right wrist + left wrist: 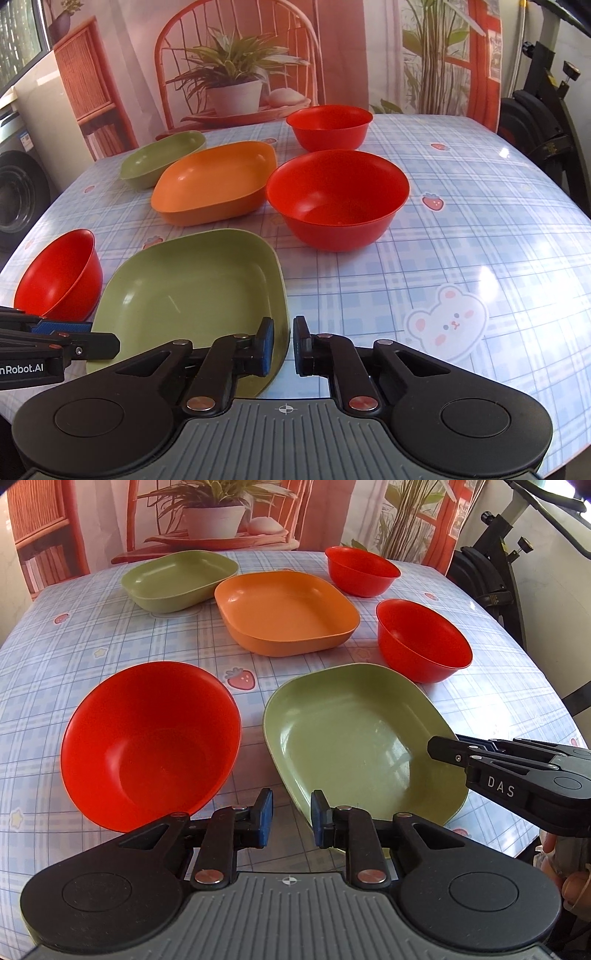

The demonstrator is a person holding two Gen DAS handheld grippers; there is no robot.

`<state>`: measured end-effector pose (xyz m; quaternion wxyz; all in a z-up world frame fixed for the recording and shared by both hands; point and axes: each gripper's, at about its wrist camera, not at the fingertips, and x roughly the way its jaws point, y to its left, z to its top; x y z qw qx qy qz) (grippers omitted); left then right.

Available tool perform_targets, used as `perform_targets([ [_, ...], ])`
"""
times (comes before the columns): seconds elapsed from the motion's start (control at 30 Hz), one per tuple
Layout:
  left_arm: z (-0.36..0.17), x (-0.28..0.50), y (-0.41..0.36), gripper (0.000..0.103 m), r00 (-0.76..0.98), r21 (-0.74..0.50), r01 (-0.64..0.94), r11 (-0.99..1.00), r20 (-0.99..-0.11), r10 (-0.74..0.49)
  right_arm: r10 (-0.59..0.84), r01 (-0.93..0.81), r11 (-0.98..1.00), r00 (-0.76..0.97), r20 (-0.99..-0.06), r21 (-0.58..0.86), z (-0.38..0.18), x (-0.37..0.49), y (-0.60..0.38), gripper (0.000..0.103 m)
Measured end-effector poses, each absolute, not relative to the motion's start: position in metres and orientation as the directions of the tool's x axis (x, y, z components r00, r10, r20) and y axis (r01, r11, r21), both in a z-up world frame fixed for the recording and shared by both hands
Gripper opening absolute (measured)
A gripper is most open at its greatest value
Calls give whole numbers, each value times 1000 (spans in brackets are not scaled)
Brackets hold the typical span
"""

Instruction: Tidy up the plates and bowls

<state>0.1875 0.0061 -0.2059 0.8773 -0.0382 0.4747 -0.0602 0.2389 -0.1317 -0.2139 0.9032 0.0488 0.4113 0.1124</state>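
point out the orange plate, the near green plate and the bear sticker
orange plate (284, 609), left wrist view, on its flat inner bottom
near green plate (192, 295), right wrist view, on its inner bottom
bear sticker (448, 321), right wrist view, on the bear's face

left gripper (291, 819): jaws parted narrowly, holding nothing, level | right gripper (283, 347): jaws parted slightly, holding nothing, just right of left | bare fingers (576, 886) behind right gripper

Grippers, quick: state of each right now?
Left gripper: open, holding nothing, between the red bowl and the green plate.
Right gripper: open, empty, at that plate's rim.
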Motion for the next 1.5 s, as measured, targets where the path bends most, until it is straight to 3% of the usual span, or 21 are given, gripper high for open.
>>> perform_targets([
  [0.3,-209,187,3,14,546,-139,70,988,-823,-154,253,-155,967,634,-730,201,-215,237,-135,7],
  [0.83,-193,183,2,14,590,-114,108,988,-792,-156,262,-156,965,649,-714,211,-201,237,-136,6],
  [1.1,-149,194,5,15,634,-97,131,987,-757,-159,292,-170,955,692,-660,244,-157,250,-139,7],
  [1.33,-95,213,19,15,717,-123,148,981,-670,-192,322,-220,944,765,-558,244,-98,278,-140,7],
  [1.5,-56,224,17,16,781,-67,161,985,-601,-169,325,-234,943,805,-496,239,-66,299,-137,7],
])
